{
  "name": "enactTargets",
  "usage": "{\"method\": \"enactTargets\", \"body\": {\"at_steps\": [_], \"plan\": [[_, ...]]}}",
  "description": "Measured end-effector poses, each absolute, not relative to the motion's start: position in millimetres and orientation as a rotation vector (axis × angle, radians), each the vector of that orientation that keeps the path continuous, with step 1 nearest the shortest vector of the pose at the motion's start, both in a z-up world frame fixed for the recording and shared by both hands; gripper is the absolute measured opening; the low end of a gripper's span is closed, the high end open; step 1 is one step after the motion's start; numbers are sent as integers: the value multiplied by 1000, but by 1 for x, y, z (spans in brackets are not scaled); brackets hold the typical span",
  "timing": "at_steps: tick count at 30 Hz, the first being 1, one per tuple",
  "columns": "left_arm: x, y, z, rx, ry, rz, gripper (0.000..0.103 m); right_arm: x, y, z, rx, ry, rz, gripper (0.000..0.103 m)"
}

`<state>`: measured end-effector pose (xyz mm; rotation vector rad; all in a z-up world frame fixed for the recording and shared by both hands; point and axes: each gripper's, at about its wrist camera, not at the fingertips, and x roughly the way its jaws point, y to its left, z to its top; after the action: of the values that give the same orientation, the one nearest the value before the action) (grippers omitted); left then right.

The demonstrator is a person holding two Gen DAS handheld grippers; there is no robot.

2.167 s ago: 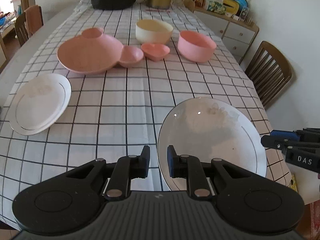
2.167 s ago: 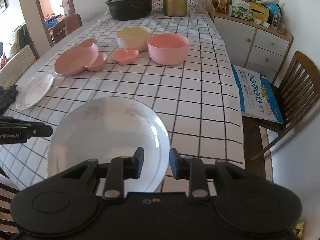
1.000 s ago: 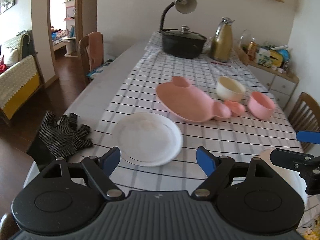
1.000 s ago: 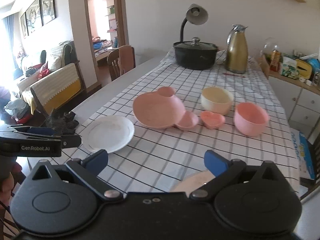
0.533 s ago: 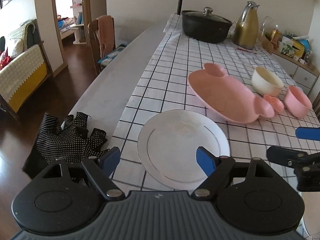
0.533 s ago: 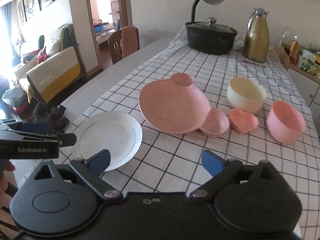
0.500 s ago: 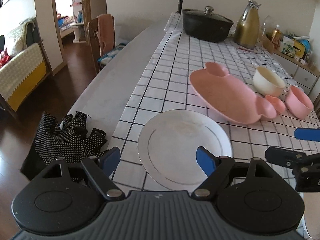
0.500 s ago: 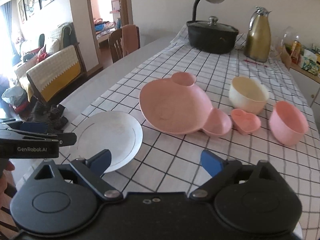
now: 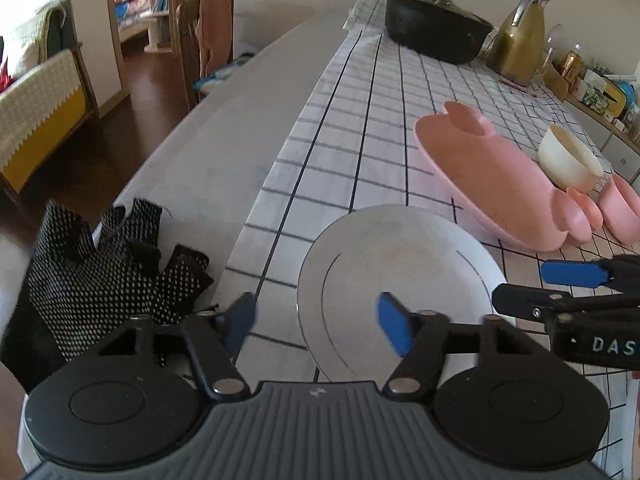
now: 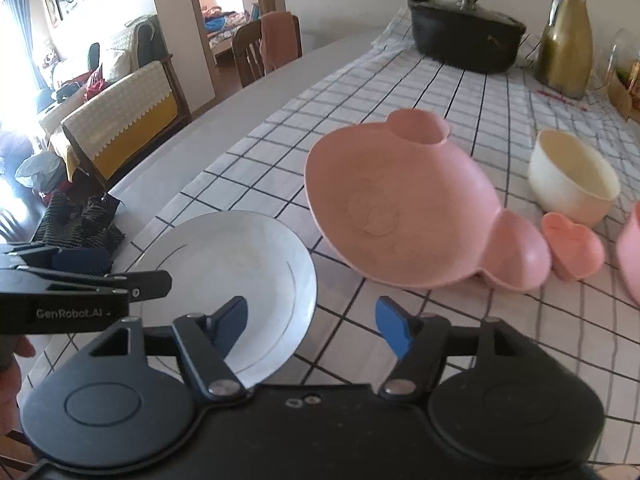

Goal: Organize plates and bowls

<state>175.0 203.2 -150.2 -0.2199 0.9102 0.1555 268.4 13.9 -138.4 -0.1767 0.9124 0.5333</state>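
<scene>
A white plate (image 9: 400, 276) lies on the checked tablecloth near the table's left edge; it also shows in the right wrist view (image 10: 236, 280). My left gripper (image 9: 316, 322) is open and empty, just short of the plate's near rim. My right gripper (image 10: 312, 324) is open and empty, over the plate's right edge. A pink bear-shaped plate (image 10: 400, 208) lies behind, with a cream bowl (image 10: 572, 184), a small pink heart dish (image 10: 576, 248) and a pink bowl (image 10: 632, 252) to its right.
A black dotted glove (image 9: 100, 264) lies on the bare table left of the plate. A black lidded pot (image 10: 464, 40) and a gold jug (image 10: 564, 36) stand at the far end. Chairs and a sofa are beyond the left side.
Both grippers have moved closer to the white plate. Their jaws stand a little narrower than half a second ago but remain open.
</scene>
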Motion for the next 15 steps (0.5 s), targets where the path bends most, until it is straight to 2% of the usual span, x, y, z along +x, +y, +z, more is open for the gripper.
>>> {"method": "enactTargets", "body": {"at_steps": [2, 7, 11, 15], "plan": [[176, 207, -152, -242, 910, 157, 58, 273, 15, -143, -165, 931, 540, 56], [178, 211, -156, -274, 921, 137, 36, 279, 13, -149, -125, 966, 553, 44], [180, 213, -157, -308, 919, 154, 33, 283, 12, -155, -100, 1003, 549, 36], [181, 215, -157, -341, 924, 149, 25, 285, 8, -156, -48, 1023, 548, 25]]}}
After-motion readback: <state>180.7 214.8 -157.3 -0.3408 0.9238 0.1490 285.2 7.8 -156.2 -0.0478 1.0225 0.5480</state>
